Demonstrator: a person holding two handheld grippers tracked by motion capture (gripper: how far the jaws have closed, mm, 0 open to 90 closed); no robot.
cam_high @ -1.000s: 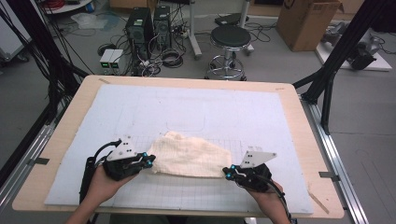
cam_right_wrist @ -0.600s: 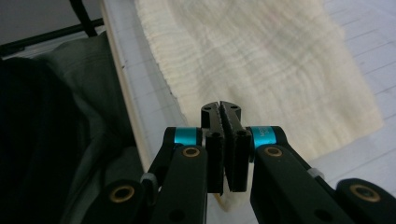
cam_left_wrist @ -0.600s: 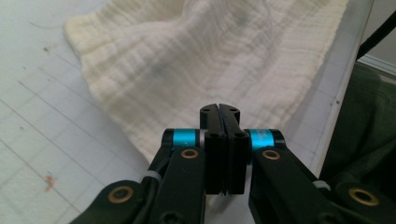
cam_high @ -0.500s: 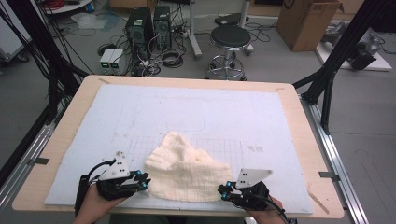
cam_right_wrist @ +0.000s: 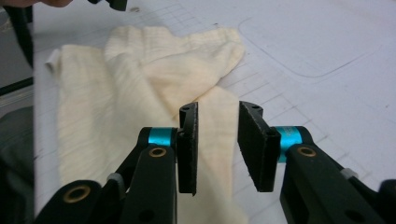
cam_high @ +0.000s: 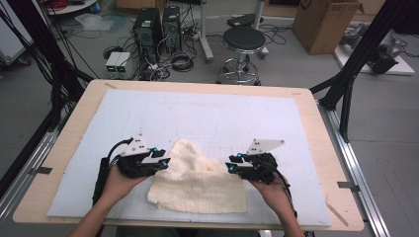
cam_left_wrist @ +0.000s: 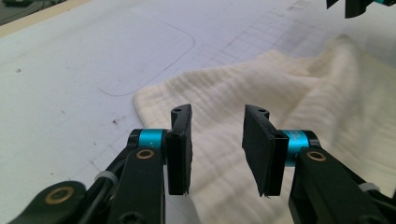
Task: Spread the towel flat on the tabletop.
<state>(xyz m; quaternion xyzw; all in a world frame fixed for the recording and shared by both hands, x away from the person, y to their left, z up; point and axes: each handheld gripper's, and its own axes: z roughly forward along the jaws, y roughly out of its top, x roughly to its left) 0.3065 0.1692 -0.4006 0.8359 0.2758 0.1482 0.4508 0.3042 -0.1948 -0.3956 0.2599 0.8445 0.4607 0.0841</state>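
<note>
While a cream cloth (cam_high: pixel 197 180) lies rumpled on the pale mat (cam_high: pixel 207 118), the left gripper (cam_left_wrist: pixel 217 149) and right gripper (cam_right_wrist: pixel 217 147) flank it, jaws just opened, nothing pinched; cloth lies beneath and beyond each parted pair.

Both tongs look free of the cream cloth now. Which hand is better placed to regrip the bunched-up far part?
Probably left. The left tongs sit open right beside the raised hump of the cream cloth; the right tongs, also open, sit by the flatter right edge, farther from the hump.
</note>
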